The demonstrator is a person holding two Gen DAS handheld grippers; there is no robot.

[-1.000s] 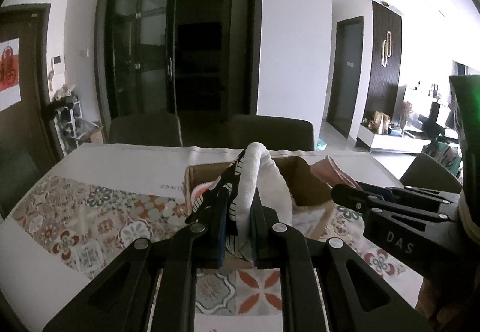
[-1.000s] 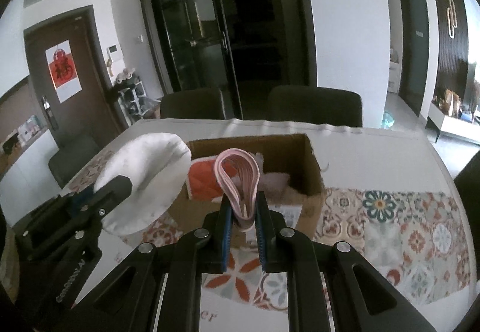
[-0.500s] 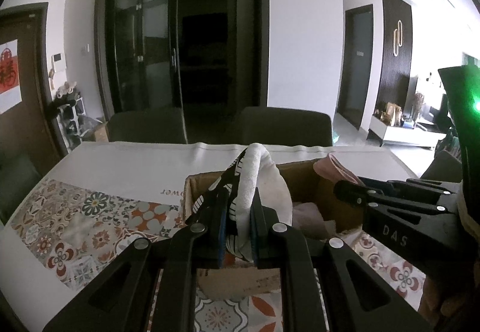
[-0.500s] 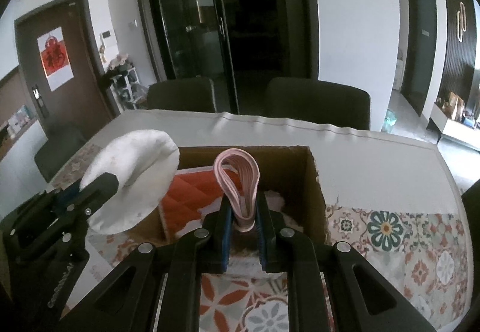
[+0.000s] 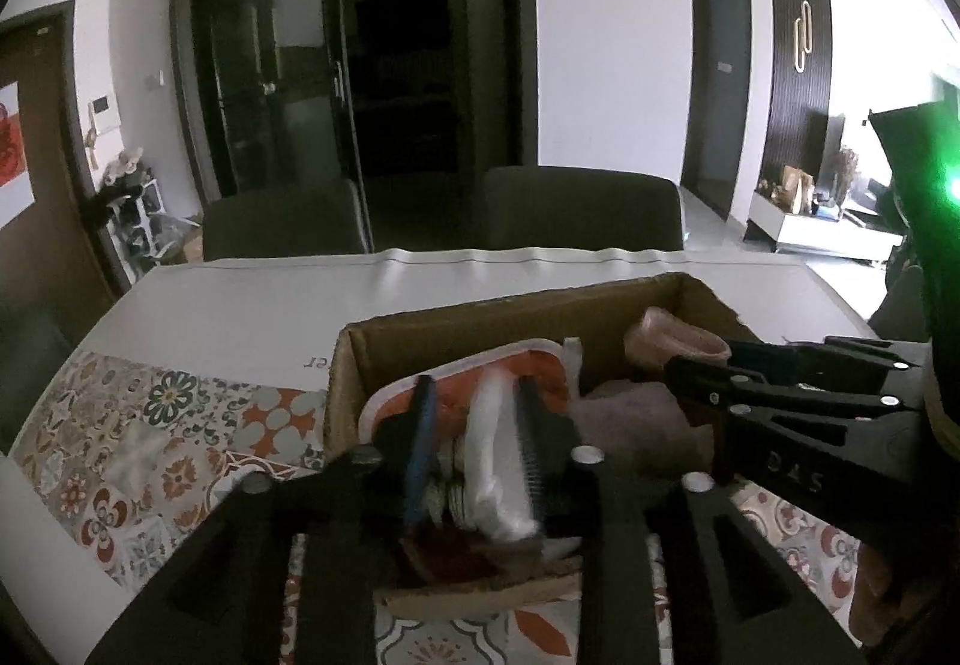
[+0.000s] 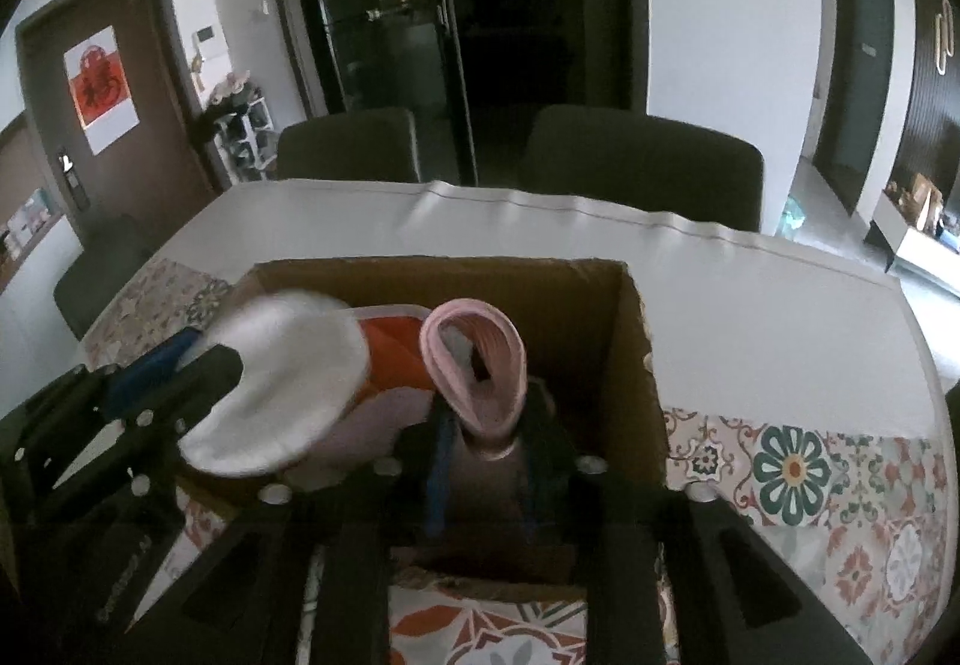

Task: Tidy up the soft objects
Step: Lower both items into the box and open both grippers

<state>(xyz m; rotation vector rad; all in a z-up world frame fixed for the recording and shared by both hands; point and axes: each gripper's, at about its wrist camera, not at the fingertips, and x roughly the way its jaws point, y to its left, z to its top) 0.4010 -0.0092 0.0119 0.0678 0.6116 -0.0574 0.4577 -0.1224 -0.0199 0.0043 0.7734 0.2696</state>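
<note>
Both grippers hung over the open cardboard box [image 6: 636, 341], tilted down into it, each with a soft thing between its jaws. That placement made sense for sorting soft goods: whatever slipped free would land inside the walls rather than on the patterned tablecloth [image 6: 798, 473].

The left gripper [image 5: 477, 446] had just been spreading its jaws. A white cloth [image 5: 495, 455] with a dark printed side stood blurred between them, and a gap showed on the blue-padded side, so the pads no longer seemed to press it. It looked to be dropping, or about to, onto the orange quilted item [image 5: 528, 365] that lay just beyond the fingertips in the box. In the right wrist view the same white cloth bulged out as a pale round pad ahead of the left gripper's fingers.

The right gripper [image 6: 480, 443] had likewise just been opening. A pink looped band [image 6: 474, 365] stood upright between its jaws, its lower end down between the two pads and its open loop rising above them. The jaws stood apart on either side of it and seemed not to pinch it, though I could not be sure that the band touched neither pad. Below and ahead of the fingertips lay a pale pink cloth [image 6: 372, 419], already in the box.

Judged from this, both releases were under way together, with the box as the shared drop point.
</note>
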